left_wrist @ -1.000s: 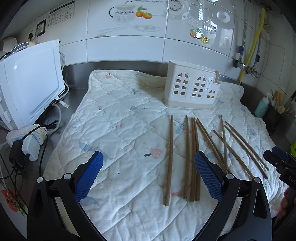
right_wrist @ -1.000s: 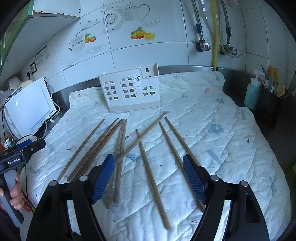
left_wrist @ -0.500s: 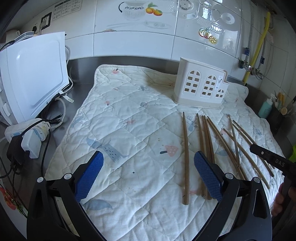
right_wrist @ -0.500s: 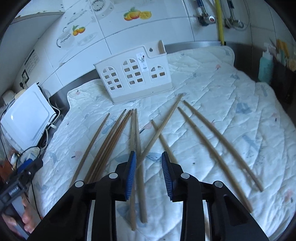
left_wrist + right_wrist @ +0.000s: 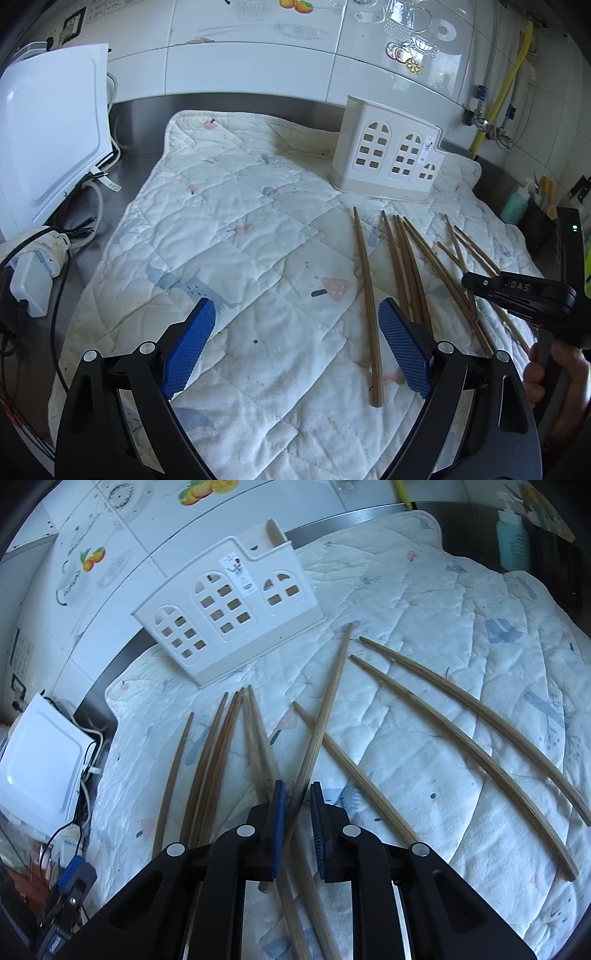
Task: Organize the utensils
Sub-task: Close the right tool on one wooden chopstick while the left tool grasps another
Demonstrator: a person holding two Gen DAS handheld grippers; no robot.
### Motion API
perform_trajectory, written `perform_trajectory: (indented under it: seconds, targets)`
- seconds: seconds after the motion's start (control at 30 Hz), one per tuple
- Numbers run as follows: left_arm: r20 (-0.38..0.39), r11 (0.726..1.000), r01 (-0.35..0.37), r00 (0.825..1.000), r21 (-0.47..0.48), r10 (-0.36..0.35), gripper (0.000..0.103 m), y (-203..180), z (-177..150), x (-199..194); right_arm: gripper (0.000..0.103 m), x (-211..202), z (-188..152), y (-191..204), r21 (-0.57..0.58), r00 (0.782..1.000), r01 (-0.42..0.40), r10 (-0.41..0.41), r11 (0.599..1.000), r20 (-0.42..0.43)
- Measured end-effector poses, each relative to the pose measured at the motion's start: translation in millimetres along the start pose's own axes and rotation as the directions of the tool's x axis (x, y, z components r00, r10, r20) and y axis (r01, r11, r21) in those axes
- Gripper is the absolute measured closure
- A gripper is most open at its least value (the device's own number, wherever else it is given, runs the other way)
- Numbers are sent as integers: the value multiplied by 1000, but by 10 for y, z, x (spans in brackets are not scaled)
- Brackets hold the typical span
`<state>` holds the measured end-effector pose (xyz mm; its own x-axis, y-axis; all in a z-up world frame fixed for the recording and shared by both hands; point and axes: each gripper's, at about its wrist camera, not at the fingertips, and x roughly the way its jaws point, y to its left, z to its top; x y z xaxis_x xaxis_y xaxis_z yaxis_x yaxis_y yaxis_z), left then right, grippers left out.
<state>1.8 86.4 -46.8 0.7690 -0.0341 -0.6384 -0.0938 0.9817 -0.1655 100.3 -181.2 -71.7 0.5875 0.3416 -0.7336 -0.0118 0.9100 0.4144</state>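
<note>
Chopsticks: ten or so long brown wooden chopsticks (image 5: 461, 738) lay fanned on a white quilted cloth (image 5: 258, 240), ahead of both pairs of fingers and short of the holder.
Holder: a cream plastic utensil holder with arched window cut-outs (image 5: 229, 609) stood upright at the far edge of the cloth, well beyond the fingertips, with one stick-like end showing in its tall corner slot.
Right gripper: the right gripper (image 5: 298, 827) had its blue pads closing, nearly together, around one slanted wooden chopstick (image 5: 325, 716) that ran out between them toward the holder.
Left gripper: the left gripper (image 5: 295, 347) had its fingers wide apart, narrowing slightly, with only cloth between them; the nearest lone chopstick (image 5: 367, 314) lay just inside its right finger.
Risk, extra sticks: other sticks lay just beside and under the right pads, so a neighbour might have been pinched or dragged along.
Risk, pivot: the grip looked to sit near one end, so the long free end could have swung down or twisted in the pads on lifting.
Risk, slot: a tilted stick might have struck the holder's rim and tipped the light holder.
Risk, hands: both grippers worked the same fan and could have collided.
</note>
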Motion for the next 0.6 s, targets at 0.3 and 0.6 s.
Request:
perform_trajectory:
  seconds: [0.3,0.6]
  targets:
    - [-23,997,72,997,3,-72,17,-73,-55,73,96,-44,3,-60,1,1000,3,-3,1000,18]
    - [-14,989,132,991,63,-131,29,-251,-142,104,96,-302,-61,-80,-155,995,59,-45,986,92]
